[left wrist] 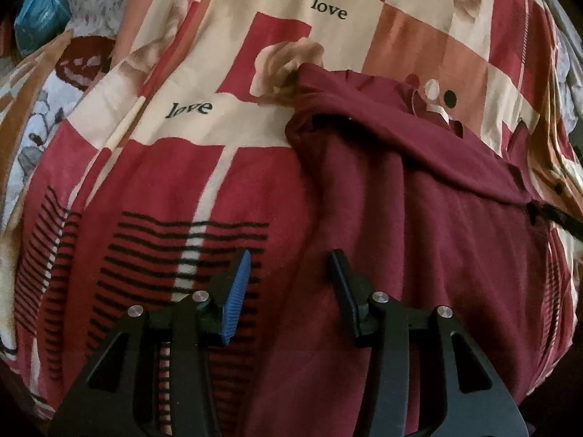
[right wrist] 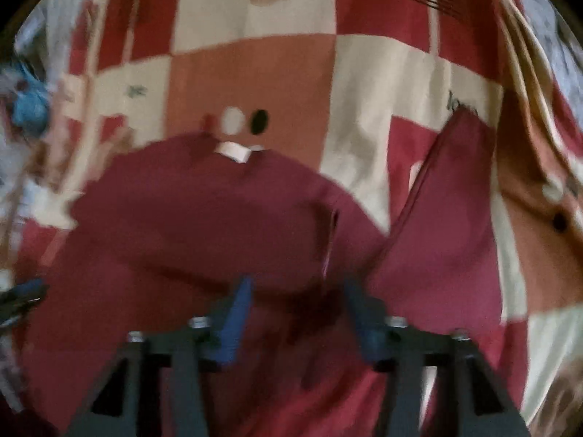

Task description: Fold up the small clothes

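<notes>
A small maroon shirt (left wrist: 419,218) lies on a patterned bedsheet (left wrist: 204,73), its left sleeve folded in across the top and a white neck label (left wrist: 435,107) at the collar. My left gripper (left wrist: 293,266) is open and empty, just above the shirt's left edge. In the blurred right wrist view the shirt (right wrist: 204,211) fills the middle, with its label (right wrist: 233,151) at the far edge and its right sleeve (right wrist: 448,225) spread out to the right. My right gripper (right wrist: 298,291) is open and empty over the shirt near that sleeve's armpit.
The red, cream and orange checked bedsheet (right wrist: 382,91) covers the bed on all sides. A blue crumpled item (left wrist: 40,14) and other printed bedding (left wrist: 32,138) lie at the far left. The tip of the other gripper (right wrist: 22,295) shows at the left edge.
</notes>
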{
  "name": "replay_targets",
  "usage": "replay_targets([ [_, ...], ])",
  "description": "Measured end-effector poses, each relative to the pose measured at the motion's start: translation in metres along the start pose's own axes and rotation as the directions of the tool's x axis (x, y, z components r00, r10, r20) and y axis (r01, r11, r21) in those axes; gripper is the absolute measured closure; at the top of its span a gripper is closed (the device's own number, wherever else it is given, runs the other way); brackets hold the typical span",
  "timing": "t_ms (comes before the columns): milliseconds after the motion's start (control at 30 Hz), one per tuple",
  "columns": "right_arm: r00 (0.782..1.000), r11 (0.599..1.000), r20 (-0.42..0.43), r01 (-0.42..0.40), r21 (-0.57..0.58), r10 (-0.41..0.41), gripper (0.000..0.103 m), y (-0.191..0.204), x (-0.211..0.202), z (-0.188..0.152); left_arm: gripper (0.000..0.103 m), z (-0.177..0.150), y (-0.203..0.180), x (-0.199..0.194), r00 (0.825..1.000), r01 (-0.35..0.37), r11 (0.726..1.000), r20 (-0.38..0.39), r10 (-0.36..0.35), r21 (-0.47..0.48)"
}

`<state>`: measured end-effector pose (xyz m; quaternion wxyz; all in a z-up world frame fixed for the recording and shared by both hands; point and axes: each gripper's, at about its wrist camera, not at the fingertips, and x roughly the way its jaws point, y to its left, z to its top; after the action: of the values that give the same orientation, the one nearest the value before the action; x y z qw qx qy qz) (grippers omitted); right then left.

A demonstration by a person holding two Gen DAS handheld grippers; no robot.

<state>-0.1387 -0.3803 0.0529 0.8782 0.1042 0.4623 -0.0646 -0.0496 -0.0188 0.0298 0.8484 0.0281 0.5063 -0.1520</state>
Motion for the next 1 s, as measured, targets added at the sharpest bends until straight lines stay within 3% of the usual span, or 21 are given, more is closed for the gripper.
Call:
replay_targets([
  [133, 0.998, 0.998, -0.025, -0.055, 0.013, 0.056, 0.048, 0.003, -0.019, -0.031, 0.059, -0.004, -0.013, -0.012, 1.000, -0.002, 1.000, 0.023, 0.002, 0.023],
  [200, 0.993, 0.996, -0.074, -0.085, 0.033, 0.087, 0.048, 0.007, -0.015, -0.047, 0.059, -0.007, -0.024, -0.020, 0.999, 0.009, 0.999, 0.041, -0.010, 0.042],
  [333, 0.989, 0.993, -0.093, -0.109, 0.041, 0.112, 0.049, 0.018, 0.004, -0.062, 0.059, -0.012, -0.047, -0.028, 0.998, -0.009, 0.995, 0.063, 0.003, 0.096],
  [433, 0.998, 0.998, -0.028, -0.057, 0.000, 0.057, 0.075, 0.026, 0.008, -0.061, 0.059, -0.015, -0.057, -0.030, 0.998, -0.021, 0.994, 0.060, 0.015, 0.103],
  [467, 0.998, 0.998, -0.005, -0.064, -0.003, 0.064, 0.095, 0.026, 0.003, -0.059, 0.059, -0.017, -0.060, -0.031, 0.998, -0.020, 0.995, 0.057, 0.014, 0.102],
  [667, 0.999, 1.000, 0.047, 0.000, -0.025, 0.002, 0.097, 0.015, -0.023, -0.054, 0.059, -0.022, -0.084, -0.033, 0.999, -0.002, 0.991, 0.047, -0.004, 0.136],
  [867, 0.999, 0.999, -0.001, 0.051, -0.017, -0.051, 0.098, 0.007, -0.012, -0.065, 0.059, -0.025, -0.113, -0.031, 0.999, 0.029, 0.984, 0.033, -0.036, 0.174],
  [1000, 0.999, 1.000, -0.024, 0.024, 0.002, -0.024, 0.098, -0.001, -0.013, -0.067, 0.059, -0.023, -0.133, -0.025, 0.998, 0.057, 0.979, 0.010, -0.060, 0.195],
])
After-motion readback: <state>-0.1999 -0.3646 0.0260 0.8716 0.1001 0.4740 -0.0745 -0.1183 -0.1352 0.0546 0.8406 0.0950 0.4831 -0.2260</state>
